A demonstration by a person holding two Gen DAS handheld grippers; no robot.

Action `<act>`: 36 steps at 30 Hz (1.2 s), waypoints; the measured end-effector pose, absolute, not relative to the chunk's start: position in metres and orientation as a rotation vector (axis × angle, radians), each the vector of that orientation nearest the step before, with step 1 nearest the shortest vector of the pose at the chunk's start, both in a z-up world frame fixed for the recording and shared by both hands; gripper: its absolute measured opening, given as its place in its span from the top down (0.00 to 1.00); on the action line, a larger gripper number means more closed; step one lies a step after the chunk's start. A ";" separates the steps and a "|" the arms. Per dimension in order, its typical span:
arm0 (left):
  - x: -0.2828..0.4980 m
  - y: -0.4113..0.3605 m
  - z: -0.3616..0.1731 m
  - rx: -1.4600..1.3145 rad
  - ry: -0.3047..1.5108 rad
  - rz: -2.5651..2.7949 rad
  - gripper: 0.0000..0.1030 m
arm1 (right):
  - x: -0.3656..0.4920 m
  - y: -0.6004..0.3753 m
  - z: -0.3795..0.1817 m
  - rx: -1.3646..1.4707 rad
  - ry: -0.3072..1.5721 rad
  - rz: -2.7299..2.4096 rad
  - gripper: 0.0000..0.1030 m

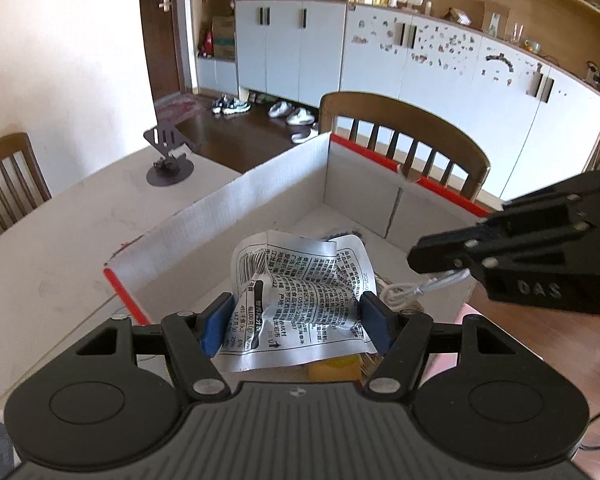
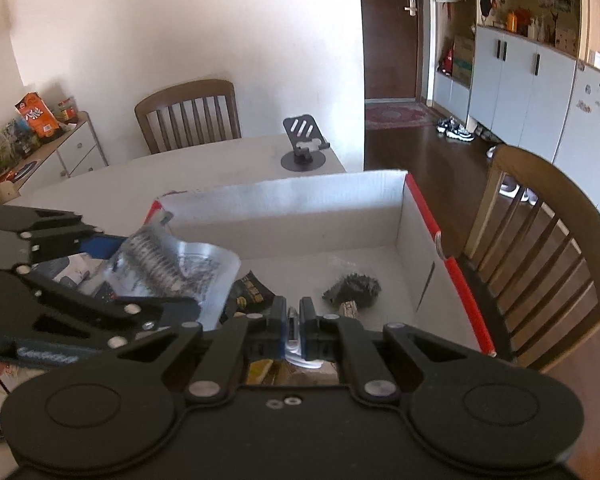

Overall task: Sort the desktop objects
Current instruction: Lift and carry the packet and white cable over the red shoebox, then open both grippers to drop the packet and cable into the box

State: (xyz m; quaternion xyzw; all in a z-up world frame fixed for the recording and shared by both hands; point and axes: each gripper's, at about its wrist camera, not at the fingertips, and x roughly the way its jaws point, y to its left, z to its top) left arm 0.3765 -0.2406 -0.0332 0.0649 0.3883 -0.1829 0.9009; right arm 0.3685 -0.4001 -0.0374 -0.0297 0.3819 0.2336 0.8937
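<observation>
A white cardboard box with red rims (image 1: 236, 216) (image 2: 300, 216) stands on the table. My left gripper (image 1: 296, 320) is over its near end, jaws wide apart on either side of a crumpled silver snack wrapper (image 1: 300, 280) (image 2: 180, 268); whether the pads press it I cannot tell. My right gripper (image 2: 294, 322) is shut on a white cable (image 1: 416, 288) (image 2: 296, 344) and holds it over the box. A dark hair scrunchie (image 2: 352, 286) and a black-and-yellow packet (image 2: 248, 294) lie inside the box.
A black phone stand (image 1: 168, 160) (image 2: 304, 144) stands on the pale table (image 1: 60, 240) beyond the box. Wooden chairs (image 1: 412, 148) (image 2: 540, 256) stand around the table. White cabinets (image 1: 420, 64) line the far wall.
</observation>
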 end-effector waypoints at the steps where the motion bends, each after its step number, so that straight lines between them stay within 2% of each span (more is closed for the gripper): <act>1: 0.380 -0.242 -0.036 0.134 0.810 -0.377 0.35 | 0.369 -0.401 -0.039 -0.061 0.796 0.487 0.95; 24: 0.431 -0.252 -0.075 0.166 0.963 -0.370 0.34 | 0.385 -0.405 -0.079 -0.020 0.904 0.499 0.95; 28: 0.434 -0.253 -0.079 0.172 0.986 -0.369 0.34 | 0.386 -0.403 -0.080 -0.036 0.908 0.505 0.91; 36: 0.439 -0.251 -0.081 0.159 1.017 -0.367 0.31 | 0.381 -0.403 -0.074 -0.062 0.893 0.510 0.77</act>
